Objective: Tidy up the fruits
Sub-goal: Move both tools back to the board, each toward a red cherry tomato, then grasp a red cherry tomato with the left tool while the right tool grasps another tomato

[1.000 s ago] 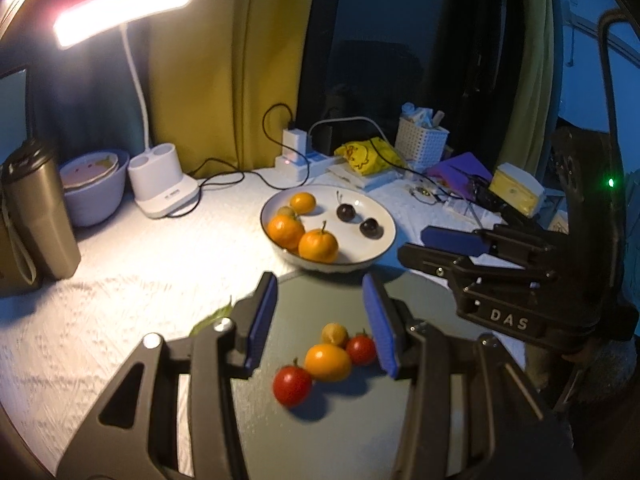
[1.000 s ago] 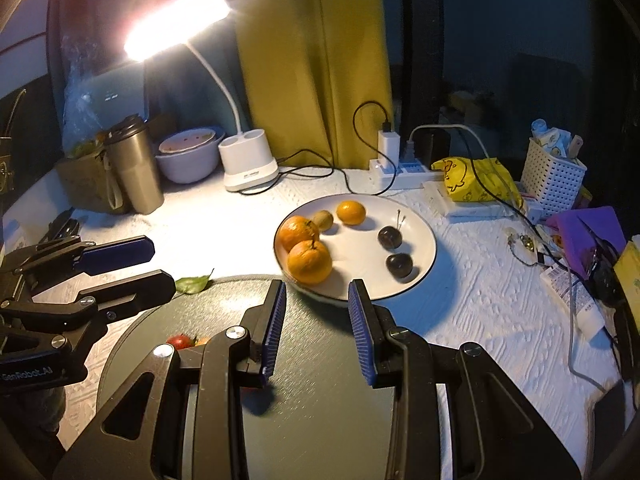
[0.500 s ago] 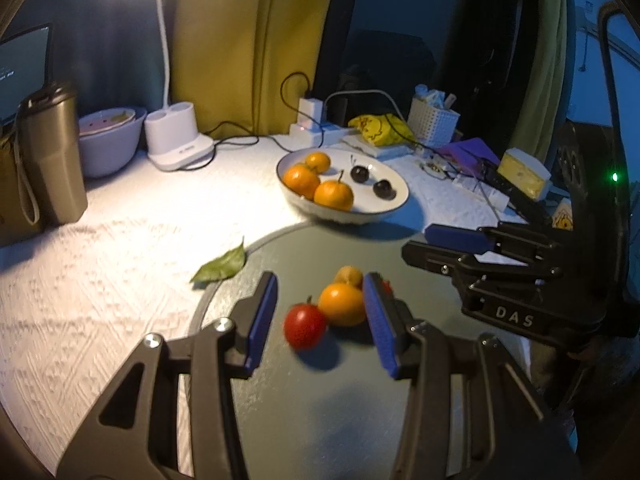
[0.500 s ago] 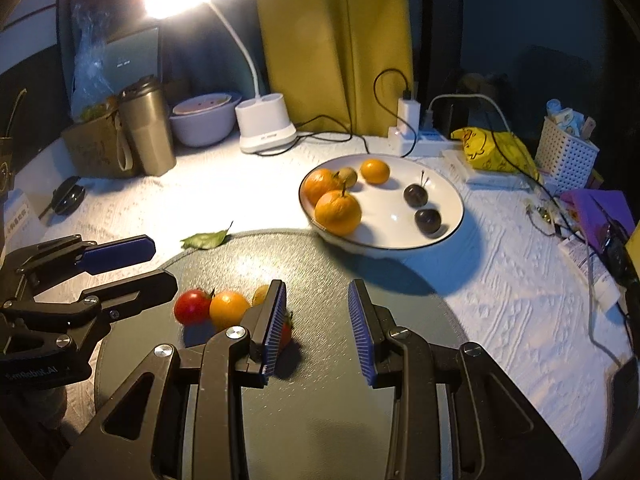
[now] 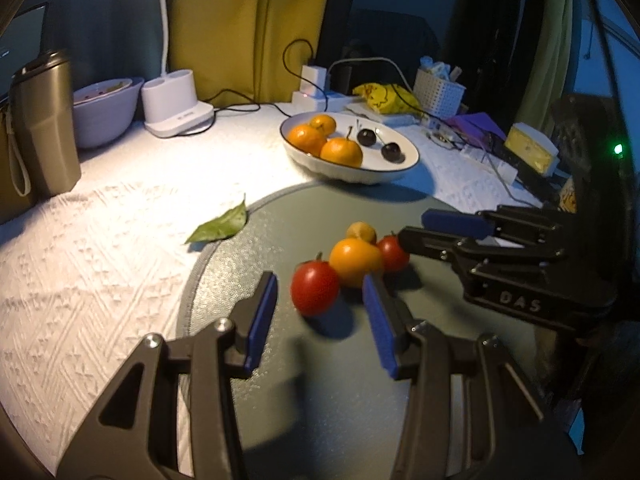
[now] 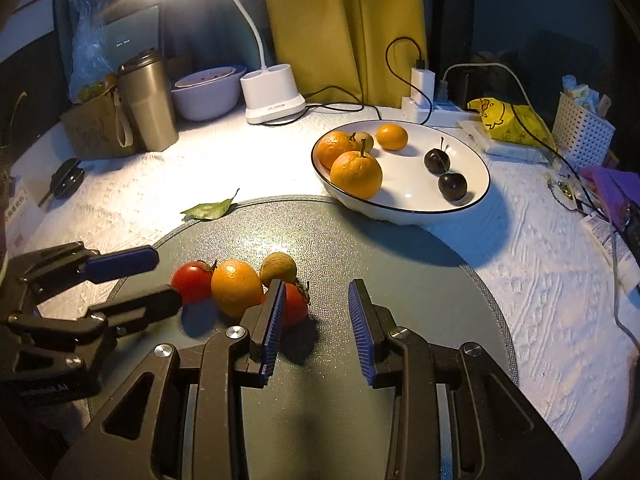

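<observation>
While both grippers hang low over the round grey mat (image 6: 360,248), four small fruits sit bunched on the mat's near-left part: a red tomato (image 5: 315,288), an orange citrus (image 5: 354,261) touching it, a small yellowish fruit (image 5: 361,232) just behind the citrus, and a second red tomato (image 6: 295,305) on the citrus's far side from the first. The left gripper (image 5: 320,312) has its blue-padded fingers apart with a moderate gap; the first tomato lies just ahead of that gap, not pinched, and the citrus sits beside the right finger's tip. The right gripper (image 6: 316,320) also has its fingers parted (nothing between them), its left finger partly covering the second tomato. Beyond the mat, touching its far edge, stands the white plate (image 6: 472,160) with three oranges (image 6: 356,174), a small greenish fruit tucked behind them, and two dark cherries (image 6: 452,186). A green leaf (image 6: 206,210) lies on the white-clothed counter (image 6: 540,280) at the mat's left rim.
</observation>
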Motion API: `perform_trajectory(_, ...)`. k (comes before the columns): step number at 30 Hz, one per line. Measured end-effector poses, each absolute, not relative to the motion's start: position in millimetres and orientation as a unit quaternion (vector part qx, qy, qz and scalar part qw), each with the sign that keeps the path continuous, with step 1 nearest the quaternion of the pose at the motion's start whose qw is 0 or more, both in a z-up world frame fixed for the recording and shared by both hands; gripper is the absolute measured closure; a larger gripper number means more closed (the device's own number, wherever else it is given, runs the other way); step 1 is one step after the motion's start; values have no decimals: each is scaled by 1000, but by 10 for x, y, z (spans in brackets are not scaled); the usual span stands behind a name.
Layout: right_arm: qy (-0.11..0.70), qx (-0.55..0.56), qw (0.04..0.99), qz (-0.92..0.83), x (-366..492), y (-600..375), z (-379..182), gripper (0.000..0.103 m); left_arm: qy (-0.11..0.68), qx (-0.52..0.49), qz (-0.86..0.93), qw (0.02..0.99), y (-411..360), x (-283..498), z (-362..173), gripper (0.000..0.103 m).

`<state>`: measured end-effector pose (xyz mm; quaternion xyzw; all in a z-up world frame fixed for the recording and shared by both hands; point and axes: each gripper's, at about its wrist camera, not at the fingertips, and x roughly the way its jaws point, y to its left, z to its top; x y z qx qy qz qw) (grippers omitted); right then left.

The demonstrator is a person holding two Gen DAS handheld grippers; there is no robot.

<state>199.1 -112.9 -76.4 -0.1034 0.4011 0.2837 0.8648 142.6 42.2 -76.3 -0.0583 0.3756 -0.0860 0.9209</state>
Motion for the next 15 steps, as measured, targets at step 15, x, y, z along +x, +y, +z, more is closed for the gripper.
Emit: perform_trajectory(15,429,-87,839,322,1972,-1056,-880,69,417,-65,-70,904,455,1627,-942,58)
